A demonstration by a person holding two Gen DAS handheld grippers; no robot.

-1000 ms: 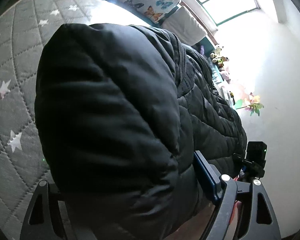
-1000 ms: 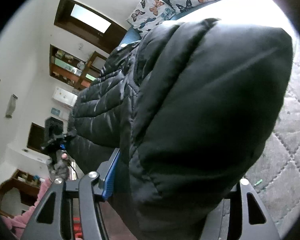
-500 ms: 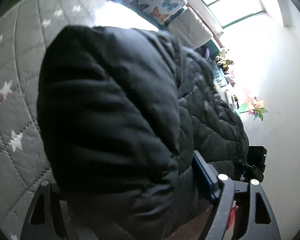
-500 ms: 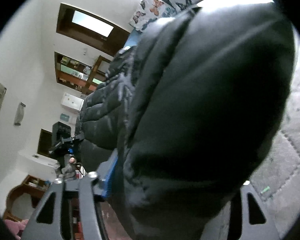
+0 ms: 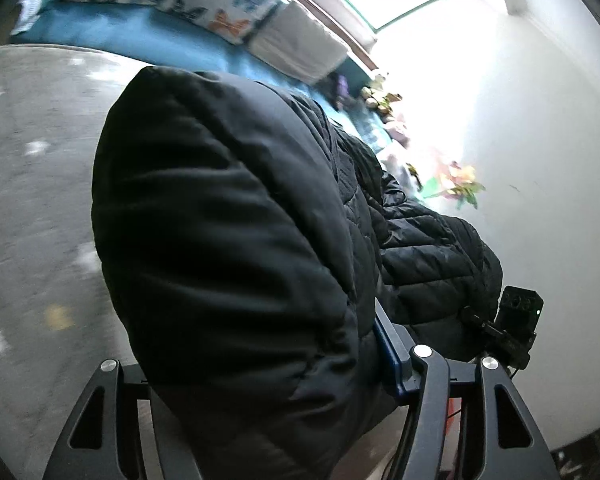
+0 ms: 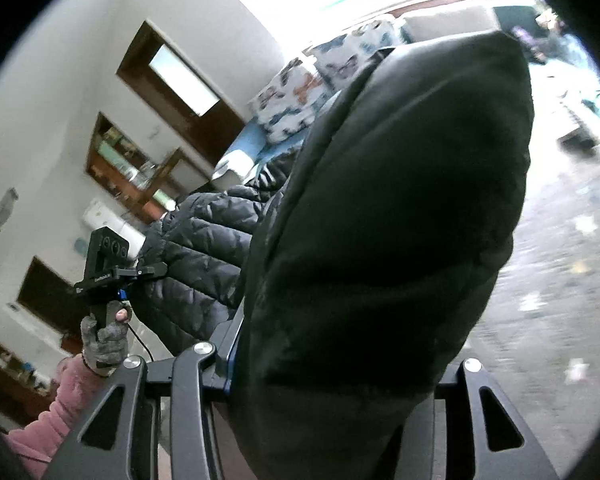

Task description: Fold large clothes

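Left wrist view: left gripper (image 5: pixel 260 392) is clamped on a thick bunch of the black puffer jacket (image 5: pixel 228 240), jaws having just been closing, padding bulging between them. Right wrist view shows the same w/ the right gripper (image 6: pixel 340 380), also squeezed onto a fat fold of jacket (its jaws just closing too). Jacket hangs lifted between both claws above the grey quilted bedspread (image 5: pixel 28 200), butterfly pillows (image 5: pixel 220 4) behind. Gloved hand (image 6: pixel 106 340) holds the other tool at left. Seems mid-fold, carrying one edge over. To do it well: keep both grips level & moving together, lay the edge flat on the spread before letting go; slick puffy fabric may slip.
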